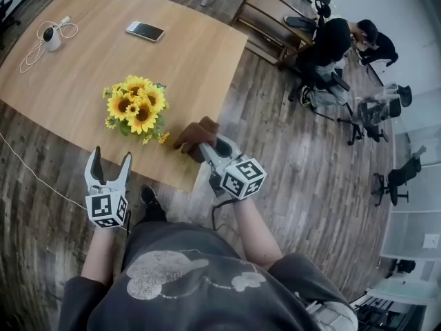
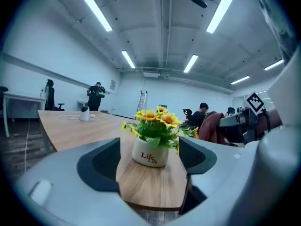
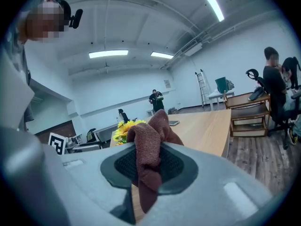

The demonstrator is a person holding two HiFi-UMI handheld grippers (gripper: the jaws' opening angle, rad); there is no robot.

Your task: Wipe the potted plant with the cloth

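Sunflowers in a small white pot, the potted plant, stand on the wooden table near its lower edge, left of centre in the head view. In the left gripper view the pot sits upright in the middle of the frame, seen through the gap between the jaws but beyond them, with red lettering on its front.

The left gripper is at the lower left of the head view, off the table's edge and just below the plant. Its jaws stand apart with nothing between the pads.

The right gripper is right of the plant, by the table's lower edge. Its jaws are clamped on the cloth, a brown bundle that bunches up above the pads and hangs down below them in the right gripper view. The cloth's bunched end lies just beside the rightmost blooms; it seems not to touch them, though the head view is too small to be sure.

A phone lies at the top of the table, and a white device with a cable at the upper left. Seated people are at the upper right.
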